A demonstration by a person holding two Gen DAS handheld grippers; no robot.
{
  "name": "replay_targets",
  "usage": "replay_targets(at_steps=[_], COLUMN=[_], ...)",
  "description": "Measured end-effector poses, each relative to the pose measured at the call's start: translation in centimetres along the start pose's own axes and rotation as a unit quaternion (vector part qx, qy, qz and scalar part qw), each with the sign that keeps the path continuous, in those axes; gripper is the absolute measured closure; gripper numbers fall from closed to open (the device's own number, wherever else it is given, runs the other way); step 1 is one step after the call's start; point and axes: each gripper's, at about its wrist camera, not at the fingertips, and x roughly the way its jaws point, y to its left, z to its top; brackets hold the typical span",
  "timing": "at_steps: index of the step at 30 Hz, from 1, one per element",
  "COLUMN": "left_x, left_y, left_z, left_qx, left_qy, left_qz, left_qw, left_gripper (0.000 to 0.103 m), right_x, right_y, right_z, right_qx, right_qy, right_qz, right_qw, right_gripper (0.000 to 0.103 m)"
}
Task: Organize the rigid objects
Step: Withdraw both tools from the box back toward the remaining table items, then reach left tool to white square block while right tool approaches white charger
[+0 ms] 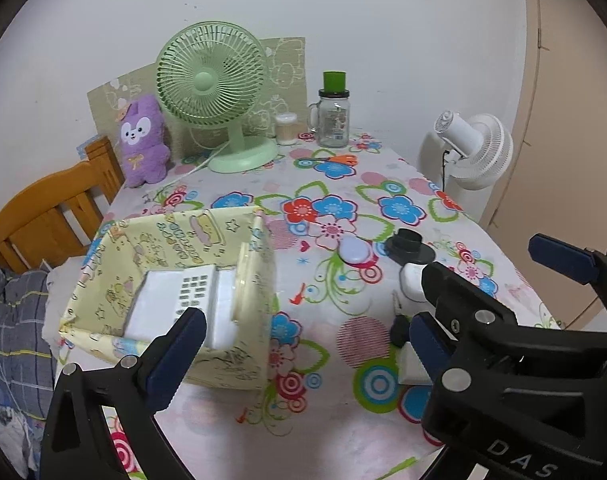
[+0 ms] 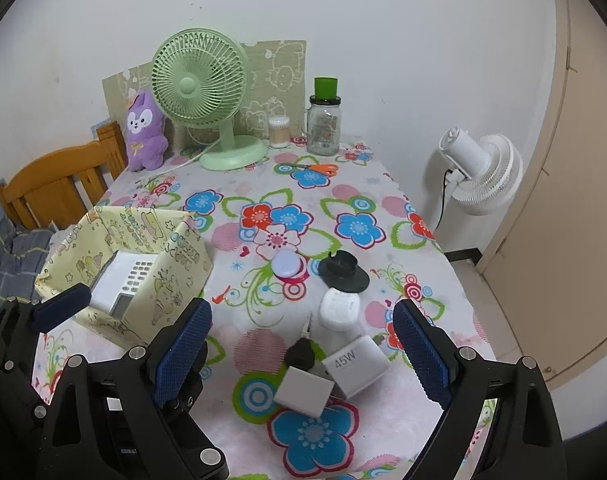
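Observation:
A yellow patterned box point(image 1: 259, 276) point(image 2: 185, 254) stands at the table's left with a white remote point(image 1: 191, 292) point(image 2: 129, 280) lying inside. My left gripper point(image 1: 303, 344) hangs open just in front of the box, with nothing between its pads. On the flowered cloth to the right lie a lavender round case point(image 2: 287, 262), a black cap point(image 2: 343, 270), a white plug point(image 2: 339, 310), a black-headed key point(image 2: 299, 350), a white 45W charger point(image 2: 355, 364) and a white cube point(image 2: 303, 394). My right gripper point(image 2: 303, 352) is open above the key and chargers, not touching them.
At the table's far end stand a green fan point(image 2: 199, 92), a purple plush point(image 2: 143, 136), a swab tub point(image 2: 279, 132) and a glass jar point(image 2: 323, 128); orange scissors point(image 2: 319, 168) lie nearby. A wooden chair point(image 2: 51, 188) is on the left, a white floor fan point(image 2: 479, 168) on the right.

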Motion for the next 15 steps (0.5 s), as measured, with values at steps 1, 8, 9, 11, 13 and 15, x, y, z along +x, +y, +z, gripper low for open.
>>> replay_targets(at_steps=[1, 8, 9, 11, 13, 15], left_x=[0.1, 0.8, 0.9, 1.2, 1.4, 1.6], left_y=[-0.3, -1.9, -2.0, -2.5, -2.8, -3.1], left_z=[-0.1, -1.0, -1.1, -1.3, -1.5, -1.7], left_qx=[0.002, 0.014, 0.016, 0.017, 0.014, 0.01], left_qy=[-0.001, 0.0, -0.001, -0.001, 0.0, -0.003], left_qz=[-0.001, -0.005, -0.005, -0.007, -0.012, -0.015], left_qw=[1.0, 0.9999, 0.9999, 0.9998, 0.9998, 0.9998], left_gripper=[0.0, 0.001, 0.001, 0.001, 0.001, 0.001], right_x=[0.1, 0.7, 0.8, 0.9, 0.9, 0.9], right_y=[-0.3, -1.8, -1.9, -2.3, -2.7, -3.3], right_z=[-0.1, -1.4, -1.5, -1.9, -2.2, -2.5], right_qx=[0.001, -0.002, -0.003, -0.008, -0.01, -0.006], right_qy=[0.001, 0.004, 0.003, -0.004, -0.013, -0.023], right_qz=[0.002, 0.011, 0.011, 0.007, 0.006, 0.008], right_qw=[1.0, 1.0, 1.0, 1.0, 1.0, 1.0], right_gripper=[0.009, 0.009, 0.009, 0.009, 0.009, 0.009])
